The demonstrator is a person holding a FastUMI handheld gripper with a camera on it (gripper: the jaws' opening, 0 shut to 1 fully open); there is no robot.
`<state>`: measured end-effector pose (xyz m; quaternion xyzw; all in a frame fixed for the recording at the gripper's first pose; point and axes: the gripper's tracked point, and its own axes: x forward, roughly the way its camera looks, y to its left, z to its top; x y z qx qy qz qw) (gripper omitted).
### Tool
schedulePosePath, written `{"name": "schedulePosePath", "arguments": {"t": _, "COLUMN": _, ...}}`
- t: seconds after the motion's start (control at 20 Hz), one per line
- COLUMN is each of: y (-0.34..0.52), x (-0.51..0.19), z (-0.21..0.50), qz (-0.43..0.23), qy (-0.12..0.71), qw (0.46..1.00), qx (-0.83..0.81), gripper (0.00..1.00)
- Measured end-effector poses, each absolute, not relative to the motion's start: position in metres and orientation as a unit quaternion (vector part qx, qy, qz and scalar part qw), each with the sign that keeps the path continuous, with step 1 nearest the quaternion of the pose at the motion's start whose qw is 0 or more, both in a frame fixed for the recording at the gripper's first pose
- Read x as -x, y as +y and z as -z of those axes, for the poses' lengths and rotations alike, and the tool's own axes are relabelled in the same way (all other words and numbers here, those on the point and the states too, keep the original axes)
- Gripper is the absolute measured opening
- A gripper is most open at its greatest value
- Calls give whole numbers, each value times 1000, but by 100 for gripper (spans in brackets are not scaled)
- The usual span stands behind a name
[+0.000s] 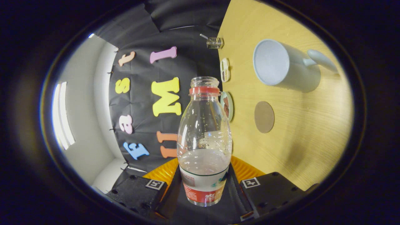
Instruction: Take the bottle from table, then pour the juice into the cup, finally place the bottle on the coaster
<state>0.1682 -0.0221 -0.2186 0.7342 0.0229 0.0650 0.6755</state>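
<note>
Low in the middle of the frame, the tool (204, 184) grips the bottle (204, 140), one finger pressed against each side of its lower body near the label. Seen from this camera the bottle points toward the top of the frame, its uncapped mouth just above a red neck ring. It is clear plastic, with a pale liquid pooled in its lower part next to the label and droplets clinging inside the walls above. Right of the bottle, the wooden desk (300, 150) fills the right half of the frame, its surface appearing turned on edge in this tilted view. At the upper right of the frame a white cup (282, 64) with a handle sits on the desk, its open mouth facing the camera and its inside looking bare. Below the cup, right of the bottle's shoulder and well apart from both, lies a round brown coaster (264, 117). Along the desk's far edge, near the bottle's neck, are a small round dish (227, 105), a small white object (225, 69) and, higher up, a ribbed glass (215, 42).
</note>
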Motion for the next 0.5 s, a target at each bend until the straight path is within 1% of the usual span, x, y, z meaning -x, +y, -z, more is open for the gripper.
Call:
{"name": "schedulePosePath", "arguments": {"t": 0.25, "y": -37, "x": -161, "z": 199, "qz": -75, "qy": 8, "qw": 629, "qx": -774, "gripper": 75}}
{"name": "schedulePosePath", "arguments": {"t": 0.5, "y": -41, "x": -161, "z": 193, "qz": -77, "qy": 9, "qw": 617, "qx": -783, "gripper": 75}}
